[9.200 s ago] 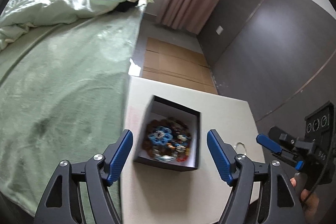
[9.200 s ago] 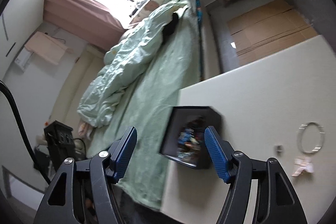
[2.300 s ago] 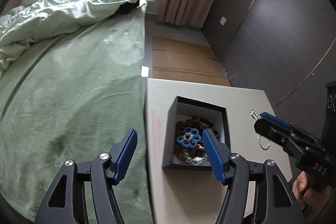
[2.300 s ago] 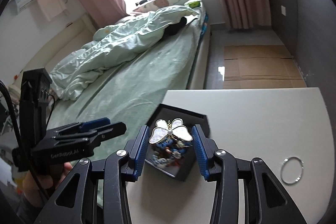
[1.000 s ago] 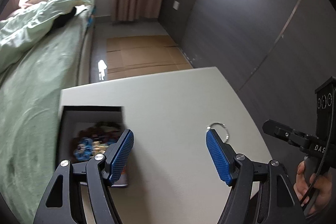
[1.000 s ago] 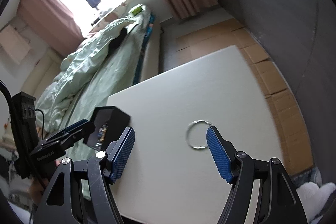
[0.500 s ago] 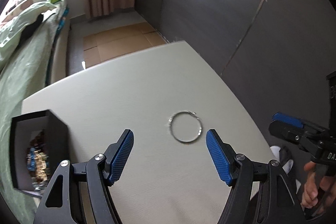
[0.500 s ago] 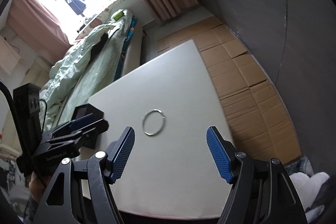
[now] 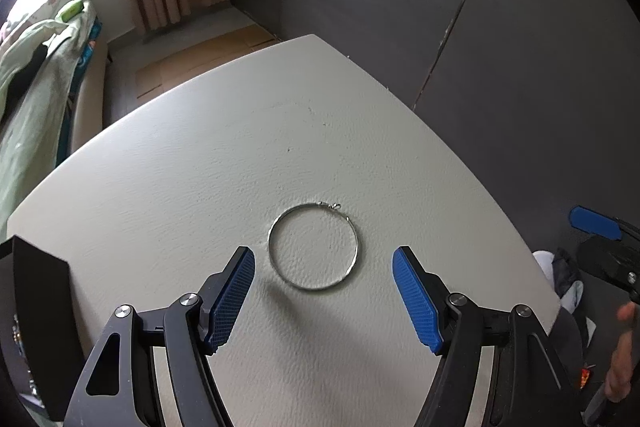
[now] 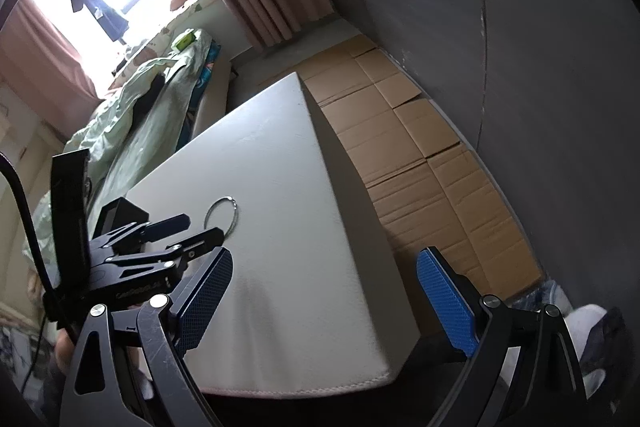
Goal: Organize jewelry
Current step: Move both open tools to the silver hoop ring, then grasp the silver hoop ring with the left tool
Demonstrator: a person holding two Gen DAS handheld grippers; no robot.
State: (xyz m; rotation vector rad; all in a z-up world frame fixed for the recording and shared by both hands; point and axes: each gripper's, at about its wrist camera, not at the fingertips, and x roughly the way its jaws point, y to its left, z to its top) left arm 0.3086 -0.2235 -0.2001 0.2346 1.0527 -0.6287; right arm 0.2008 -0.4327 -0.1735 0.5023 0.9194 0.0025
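Silver hoop (image 9: 314, 247) lies flat on the white table (image 9: 240, 147), just beyond the left gripper (image 9: 322, 297), whose blue pads are spread wide and hold nothing; the black jewelry box (image 9: 38, 307) sits at the near left edge. From the right wrist, the right gripper (image 10: 324, 301) gapes wide and empty over the table's near right corner, with the hoop far left by the left gripper and box.

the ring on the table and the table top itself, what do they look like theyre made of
The ring looks like thin polished metal wire, silver-toned: it glints along its edge and has a small hook clasp at the top. Which metal cannot be told. The table seems covered in off-white, matte, leather-like material, perhaps vinyl: the left wrist view shows a fine pebbled grain, and the right wrist view shows a stitched seam along its near edge.
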